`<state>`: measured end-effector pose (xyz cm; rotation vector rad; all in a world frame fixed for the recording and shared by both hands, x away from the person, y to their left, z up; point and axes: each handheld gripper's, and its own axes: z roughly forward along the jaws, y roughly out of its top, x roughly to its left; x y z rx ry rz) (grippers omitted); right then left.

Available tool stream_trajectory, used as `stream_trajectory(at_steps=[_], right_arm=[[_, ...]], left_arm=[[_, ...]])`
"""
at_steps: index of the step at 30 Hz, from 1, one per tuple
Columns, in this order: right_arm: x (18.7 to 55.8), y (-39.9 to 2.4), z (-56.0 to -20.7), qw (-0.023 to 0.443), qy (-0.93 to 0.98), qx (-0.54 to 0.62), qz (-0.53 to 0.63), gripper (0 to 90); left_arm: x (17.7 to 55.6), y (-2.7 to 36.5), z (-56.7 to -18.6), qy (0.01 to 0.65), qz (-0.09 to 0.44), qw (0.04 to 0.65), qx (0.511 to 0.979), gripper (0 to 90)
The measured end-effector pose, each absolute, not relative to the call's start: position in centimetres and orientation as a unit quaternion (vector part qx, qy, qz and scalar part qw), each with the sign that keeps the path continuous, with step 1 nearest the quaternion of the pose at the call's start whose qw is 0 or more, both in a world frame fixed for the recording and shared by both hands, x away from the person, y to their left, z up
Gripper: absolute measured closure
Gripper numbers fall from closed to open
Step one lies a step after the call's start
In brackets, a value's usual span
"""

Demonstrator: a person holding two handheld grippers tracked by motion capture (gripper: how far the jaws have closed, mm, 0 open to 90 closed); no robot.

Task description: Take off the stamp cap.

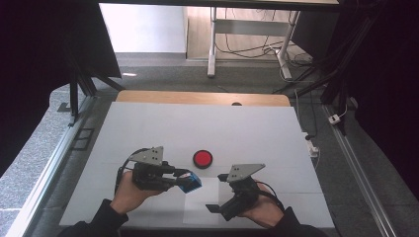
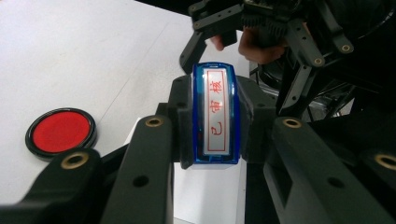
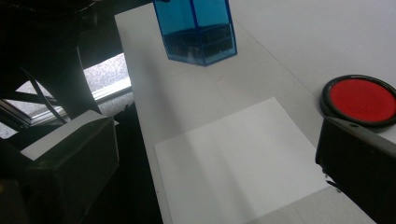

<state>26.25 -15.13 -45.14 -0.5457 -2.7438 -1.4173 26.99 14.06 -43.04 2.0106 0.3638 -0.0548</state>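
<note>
Your left gripper (image 1: 185,180) clamps the translucent blue plastic rectangular stamp (image 2: 215,114), long axis pointing away along its jaws. Your right gripper (image 1: 213,207) stands open above the smooth white paper sheet (image 3: 238,163).

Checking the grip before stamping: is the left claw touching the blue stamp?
Touching. The left gripper view shows the left claw with both pads pressed against the blue stamp's sides.

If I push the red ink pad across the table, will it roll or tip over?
Probably neither. The ink pad is a low, flat disc lying on its wide base, so it should slide rather than tip. It looks small, so likely light. The table looks smooth and white, so even a gentle push may move it far.
</note>
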Motion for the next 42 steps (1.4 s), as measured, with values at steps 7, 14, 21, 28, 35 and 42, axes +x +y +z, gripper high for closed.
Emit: stream_trajectory(at_steps=[7,14,21,28,35,42], right_arm=[[26.8,-13.7,-45.2,0.017,-0.879,-0.16,-0.449,0.0],[27.5,-12.4,-45.3,0.027,-0.88,-0.135,-0.454,6.2],[28.2,-11.5,-45.5,0.062,-0.877,-0.11,-0.463,25.9],[28.4,-11.5,-45.5,0.087,-0.878,-0.089,-0.462,49.8],[28.6,-11.6,-45.4,0.108,-0.869,-0.08,-0.476,59.1],[28.6,-11.7,-45.3,0.11,-0.867,-0.074,-0.481,66.1]], left_arm=[[27.0,13.9,-43.0,0.141,-0.025,0.522,0.841,70.2],[27.0,13.8,-42.9,0.127,-0.03,0.526,0.841,70.2],[27.0,13.7,-42.9,0.11,-0.035,0.53,0.84,70.2],[27.0,13.8,-42.9,0.099,-0.041,0.537,0.837,70.2],[27.0,13.8,-42.9,0.09,-0.045,0.54,0.835,70.2],[27.0,13.8,-43.0,0.083,-0.048,0.544,0.834,70.2]])
